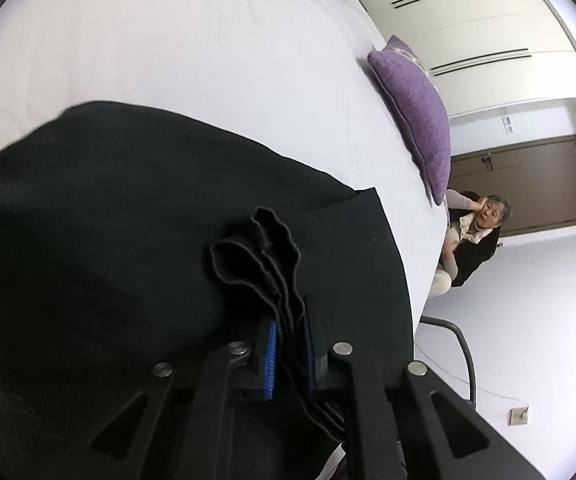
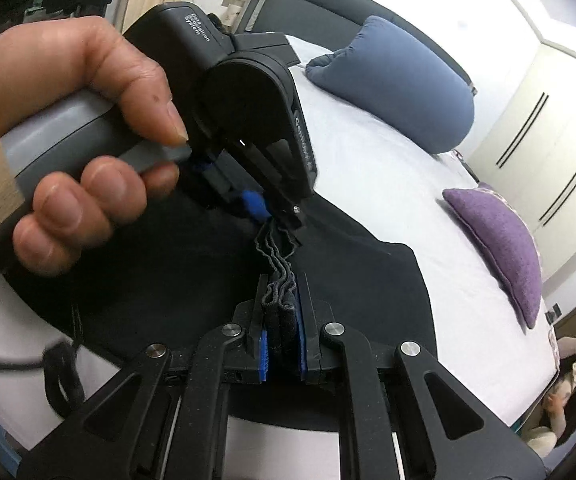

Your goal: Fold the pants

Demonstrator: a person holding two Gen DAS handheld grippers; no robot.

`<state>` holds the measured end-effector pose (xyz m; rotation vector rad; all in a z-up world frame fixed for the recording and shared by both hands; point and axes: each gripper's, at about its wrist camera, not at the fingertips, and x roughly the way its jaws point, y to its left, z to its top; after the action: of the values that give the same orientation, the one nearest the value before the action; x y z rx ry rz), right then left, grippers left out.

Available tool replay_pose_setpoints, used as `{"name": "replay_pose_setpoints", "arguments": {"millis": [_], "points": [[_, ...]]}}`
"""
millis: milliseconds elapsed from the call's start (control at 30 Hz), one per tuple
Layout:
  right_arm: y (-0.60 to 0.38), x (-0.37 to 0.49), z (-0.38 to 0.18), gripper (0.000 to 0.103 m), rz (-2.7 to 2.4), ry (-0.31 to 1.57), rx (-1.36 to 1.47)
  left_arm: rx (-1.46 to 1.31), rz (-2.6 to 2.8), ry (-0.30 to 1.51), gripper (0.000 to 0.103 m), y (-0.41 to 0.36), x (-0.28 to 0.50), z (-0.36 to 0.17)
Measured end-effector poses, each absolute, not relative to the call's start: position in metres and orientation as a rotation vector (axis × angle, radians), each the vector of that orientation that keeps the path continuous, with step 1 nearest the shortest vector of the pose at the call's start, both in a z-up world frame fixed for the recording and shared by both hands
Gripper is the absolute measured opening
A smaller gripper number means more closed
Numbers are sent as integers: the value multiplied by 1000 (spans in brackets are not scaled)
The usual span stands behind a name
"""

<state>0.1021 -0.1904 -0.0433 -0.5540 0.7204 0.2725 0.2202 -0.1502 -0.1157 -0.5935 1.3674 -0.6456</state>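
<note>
Black pants point(image 1: 108, 220) lie spread on a white bed point(image 1: 208, 60); they also show in the right wrist view point(image 2: 368, 280). My left gripper point(image 1: 288, 336) is shut on the stacked hem edges of the pants, which stick up between its blue pads point(image 1: 271, 360). My right gripper point(image 2: 282, 320) is shut on the same bunch of hem layers, lifted a little above the spread cloth. In the right wrist view the left gripper point(image 2: 276, 220) is just ahead, held by a hand point(image 2: 68, 140), pinching the same edge.
A purple cushion point(image 1: 420, 116) lies near the bed's edge, and a blue pillow point(image 2: 396, 84) lies by the dark headboard point(image 2: 348, 12). A person point(image 1: 476, 236) sits on the floor beside the bed. Cream wardrobes point(image 1: 488, 40) and a brown door point(image 1: 528, 184) stand behind.
</note>
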Motion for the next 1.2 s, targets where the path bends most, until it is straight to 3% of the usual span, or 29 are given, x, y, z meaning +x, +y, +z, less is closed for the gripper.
{"name": "replay_pose_setpoints", "arguments": {"millis": [367, 1200], "points": [[-150, 96, -45, 9, 368, 690, -637, -466, -653, 1325, 8, -114, 211, -101], [-97, 99, -94, 10, 494, 805, -700, -383, -545, 1306, 12, -65, 183, -123]]}}
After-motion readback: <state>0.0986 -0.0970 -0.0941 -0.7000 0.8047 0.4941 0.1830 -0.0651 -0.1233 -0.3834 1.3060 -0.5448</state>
